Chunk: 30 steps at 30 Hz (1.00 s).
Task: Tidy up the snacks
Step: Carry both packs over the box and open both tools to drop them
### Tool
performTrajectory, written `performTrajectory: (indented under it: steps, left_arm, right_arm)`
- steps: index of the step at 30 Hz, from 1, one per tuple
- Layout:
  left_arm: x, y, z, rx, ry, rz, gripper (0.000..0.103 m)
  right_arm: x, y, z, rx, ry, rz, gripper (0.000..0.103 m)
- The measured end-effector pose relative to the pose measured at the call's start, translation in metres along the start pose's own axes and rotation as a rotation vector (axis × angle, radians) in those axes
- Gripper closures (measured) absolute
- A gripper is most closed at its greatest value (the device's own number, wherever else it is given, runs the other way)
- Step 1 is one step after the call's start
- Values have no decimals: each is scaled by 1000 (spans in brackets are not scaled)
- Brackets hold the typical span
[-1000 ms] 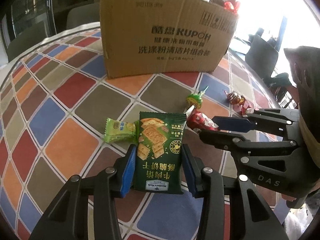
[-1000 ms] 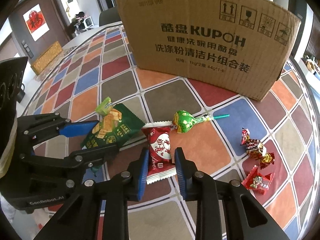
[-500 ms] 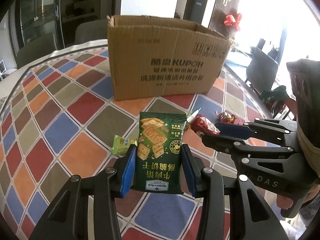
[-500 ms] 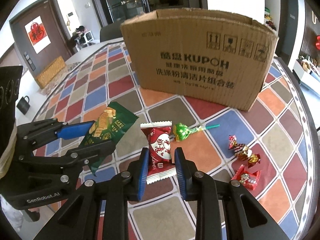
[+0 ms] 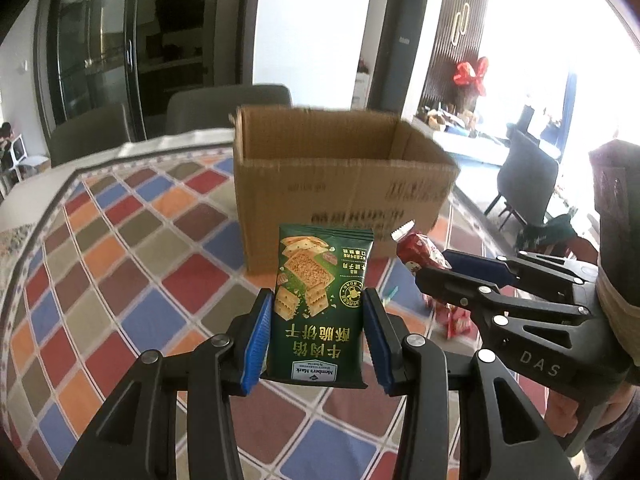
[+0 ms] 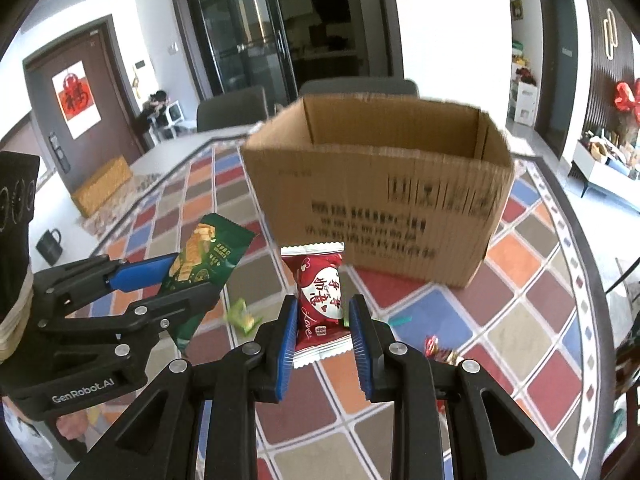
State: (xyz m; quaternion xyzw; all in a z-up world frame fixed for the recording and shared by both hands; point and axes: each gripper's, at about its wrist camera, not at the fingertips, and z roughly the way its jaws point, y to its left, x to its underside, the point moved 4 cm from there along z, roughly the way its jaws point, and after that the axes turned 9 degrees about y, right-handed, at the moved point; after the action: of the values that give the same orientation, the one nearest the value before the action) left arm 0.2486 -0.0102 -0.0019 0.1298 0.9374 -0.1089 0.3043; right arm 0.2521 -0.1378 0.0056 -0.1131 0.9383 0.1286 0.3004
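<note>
L gripper clamps a dark green cracker packet, R gripper clamps a red candy packet; both held above the multicolour checked tablecloth, in front of the open brown cardboard box.

We see a table under a colourful diamond-check cloth | on it we find an open cardboard box | near its front, a small green packet and red-wrapped candies.
</note>
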Motion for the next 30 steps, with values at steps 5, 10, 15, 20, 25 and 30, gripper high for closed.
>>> performTrajectory:
  steps: [5, 10, 15, 20, 25, 30]
  left_arm:
    - [-26, 0, -13, -4, -44, 0, 59]
    - [-53, 0, -22, -12, -78, 3, 59]
    - [-75, 0, -24, -7, -91, 5, 59]
    - [-96, 1, -19, -11, -93, 5, 59]
    - [-118, 7, -7, -11, -77, -1, 59]
    - [-134, 10, 9, -6, -50, -17, 59]
  right_arm:
    - [-22, -1, -17, -1, -55, 1, 76]
    - [-47, 0, -31, 9, -104, -6, 76]
    - [-68, -4, -39, 12, -133, 0, 76]
    - [-87, -11, -39, 16, -148, 10, 76]
    - [-104, -20, -31, 31, -144, 16, 76]
    - [-115, -30, -20, 45, -124, 27, 76]
